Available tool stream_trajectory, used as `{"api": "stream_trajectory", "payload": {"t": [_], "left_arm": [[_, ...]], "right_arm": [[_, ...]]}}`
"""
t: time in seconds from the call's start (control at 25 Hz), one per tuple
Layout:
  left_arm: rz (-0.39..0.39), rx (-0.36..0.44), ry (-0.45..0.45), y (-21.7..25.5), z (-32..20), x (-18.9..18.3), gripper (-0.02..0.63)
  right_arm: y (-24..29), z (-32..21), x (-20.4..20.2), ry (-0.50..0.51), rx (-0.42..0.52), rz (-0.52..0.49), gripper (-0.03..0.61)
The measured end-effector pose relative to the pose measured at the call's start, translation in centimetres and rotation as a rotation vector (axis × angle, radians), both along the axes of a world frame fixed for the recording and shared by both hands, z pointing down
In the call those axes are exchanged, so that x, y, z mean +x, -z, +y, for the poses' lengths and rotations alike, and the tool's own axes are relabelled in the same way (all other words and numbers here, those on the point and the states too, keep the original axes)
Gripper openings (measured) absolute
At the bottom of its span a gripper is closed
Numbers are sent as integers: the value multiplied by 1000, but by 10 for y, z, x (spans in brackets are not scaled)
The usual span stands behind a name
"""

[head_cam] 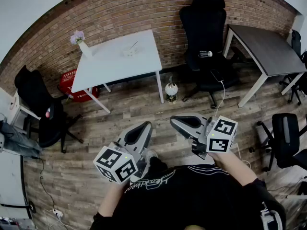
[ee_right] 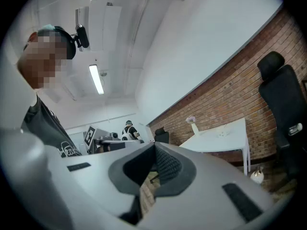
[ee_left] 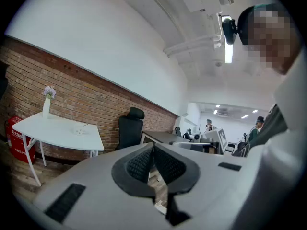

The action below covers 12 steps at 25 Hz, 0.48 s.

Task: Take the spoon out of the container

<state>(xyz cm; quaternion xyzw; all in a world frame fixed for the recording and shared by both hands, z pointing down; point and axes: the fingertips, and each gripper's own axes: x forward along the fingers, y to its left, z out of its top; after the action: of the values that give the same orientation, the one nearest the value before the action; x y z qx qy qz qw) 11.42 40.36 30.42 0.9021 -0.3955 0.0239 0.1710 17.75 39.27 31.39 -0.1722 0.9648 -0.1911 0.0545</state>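
A small white container with a thin spoon sticking out of it stands on the white table, far ahead of me. My left gripper and right gripper are both held close to my body over the wooden floor, well short of the table. Each is shut with nothing between its jaws. In the left gripper view the left gripper has its pads pressed together, and the container shows small on the table. The right gripper is closed the same way, with the container far off.
A white vase with purple flowers stands at the table's far left corner. A black office chair and a grey desk are to the right. A red crate, another black chair and a bottle are on the floor.
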Motion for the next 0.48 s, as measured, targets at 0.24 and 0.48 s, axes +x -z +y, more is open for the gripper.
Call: {"api": "stream_trajectory", "payload": {"t": [0.24,0.48], "left_arm": [[-2,11,-19,8,-3,4,8],[1,15,-24,5,-3,3,8]], "right_arm": [[7,-2,1,-10,8,2,-3],[-2,-3,6,-28,-5,13,-3]]}}
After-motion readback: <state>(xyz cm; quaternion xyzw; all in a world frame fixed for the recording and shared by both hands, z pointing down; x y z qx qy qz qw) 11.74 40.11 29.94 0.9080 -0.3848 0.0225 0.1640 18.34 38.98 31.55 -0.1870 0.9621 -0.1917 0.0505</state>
